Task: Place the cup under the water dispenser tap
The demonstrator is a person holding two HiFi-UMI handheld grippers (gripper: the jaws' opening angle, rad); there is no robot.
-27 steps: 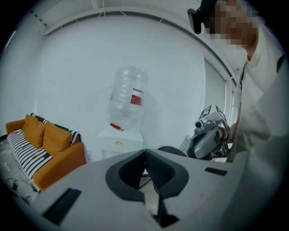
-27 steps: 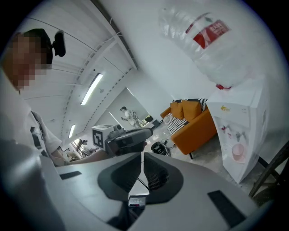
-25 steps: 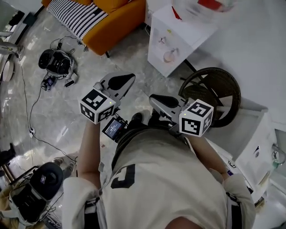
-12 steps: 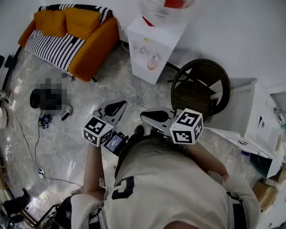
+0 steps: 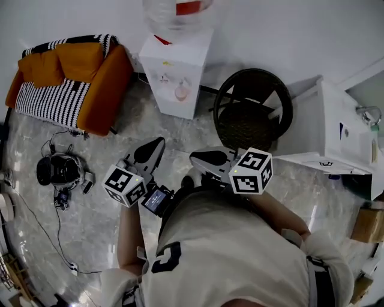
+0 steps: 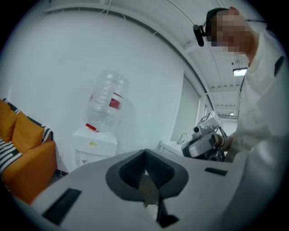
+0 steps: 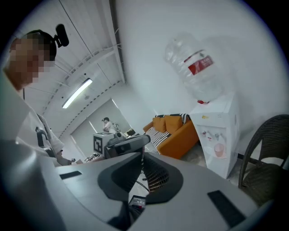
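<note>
No words can be read. The red label (image 5: 188, 7) on the bottle (image 5: 171, 17) atop the water dispenser (image 5: 177, 72) is too blurry. The shirt (image 5: 234, 240) has a dark mark (image 5: 165, 258) shaped like a J.

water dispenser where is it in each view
Head view: dispenser at top centre, against the wall.
Left gripper view: dispenser left of centre.
Right gripper view: dispenser at right.
Shared landmark: the orange sofa, left of it in all three.
</note>
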